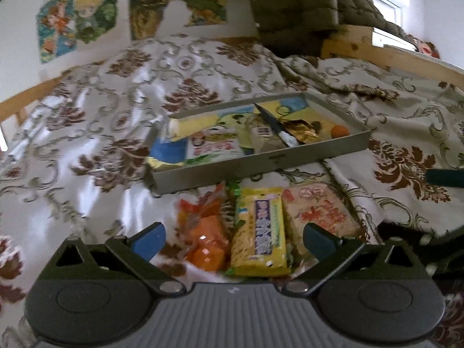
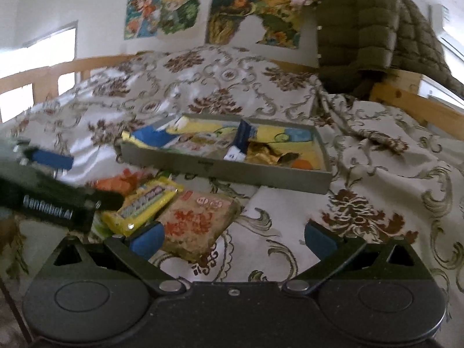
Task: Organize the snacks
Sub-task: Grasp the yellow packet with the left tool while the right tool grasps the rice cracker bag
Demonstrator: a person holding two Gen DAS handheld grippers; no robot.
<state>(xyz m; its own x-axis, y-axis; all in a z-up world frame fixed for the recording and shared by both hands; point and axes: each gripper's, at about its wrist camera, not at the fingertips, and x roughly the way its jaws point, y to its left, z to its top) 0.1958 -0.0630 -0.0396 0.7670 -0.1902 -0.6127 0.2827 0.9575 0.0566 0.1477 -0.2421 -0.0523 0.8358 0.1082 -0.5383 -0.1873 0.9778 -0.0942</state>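
Both grippers are hovering low over a bed covered by a floral bedspread (image 1: 87, 133), and each one is standing with its blue-padded fingers spread wide apart, holding nothing. The left gripper (image 1: 233, 242) is pointing straight at three loose snacks lying side by side on the cloth: an orange packet (image 1: 207, 239) on the left, a yellow wafer pack (image 1: 261, 232) in the middle and a tan biscuit pack (image 1: 322, 214) on the right, the three touching or nearly so. The yellow wafer pack is sitting right between the left gripper's fingers. The right gripper (image 2: 233, 242) is sitting further to the right, its left finger just beside the tan biscuit pack, with bare bedspread filling most of the gap. Just beyond the loose snacks a shallow grey tray (image 1: 261, 159) is resting on the bed, already holding several packets, a crumpled gold wrapper (image 1: 301, 133) and a small orange ball (image 1: 340, 131). An olive quilted jacket (image 2: 362, 29) is hanging over the wooden bed frame (image 2: 406, 101) behind
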